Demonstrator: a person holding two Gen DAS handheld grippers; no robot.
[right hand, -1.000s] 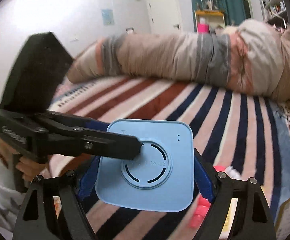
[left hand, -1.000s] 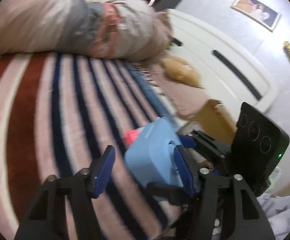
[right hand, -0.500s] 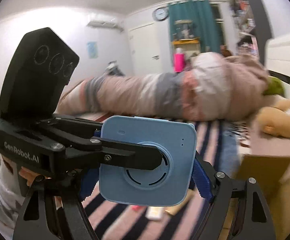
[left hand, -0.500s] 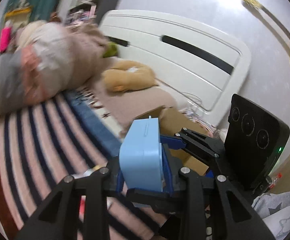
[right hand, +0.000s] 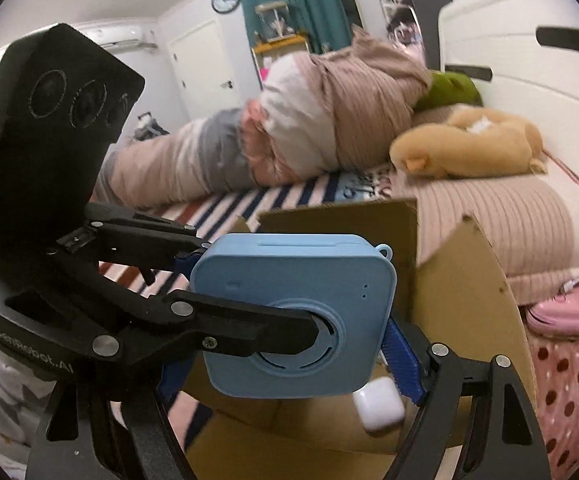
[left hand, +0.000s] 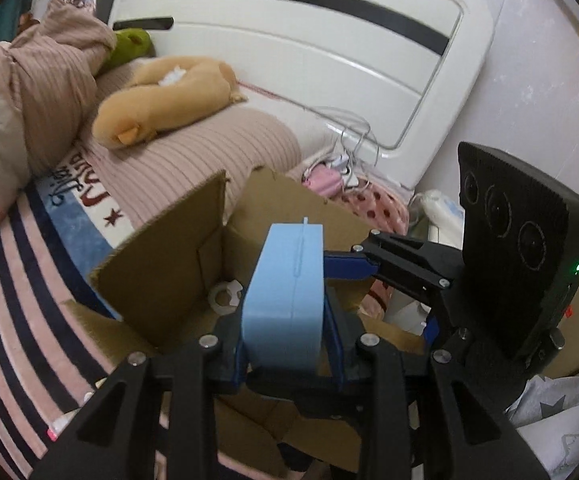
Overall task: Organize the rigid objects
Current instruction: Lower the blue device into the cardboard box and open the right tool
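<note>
Both grippers carry one blue device (left hand: 285, 292) over the open box (left hand: 161, 280): the left gripper (left hand: 287, 344) is clamped across its thin sides, the right gripper (right hand: 289, 356) across its wide edges. This looks like the drop-off step; next, I judge, the device must be lowered between the flaps and both grips released. The left view shows a white ring (left hand: 225, 296) in the box beyond the jaws; only the right view shows a white earbud case (right hand: 377, 404) under them.
</note>
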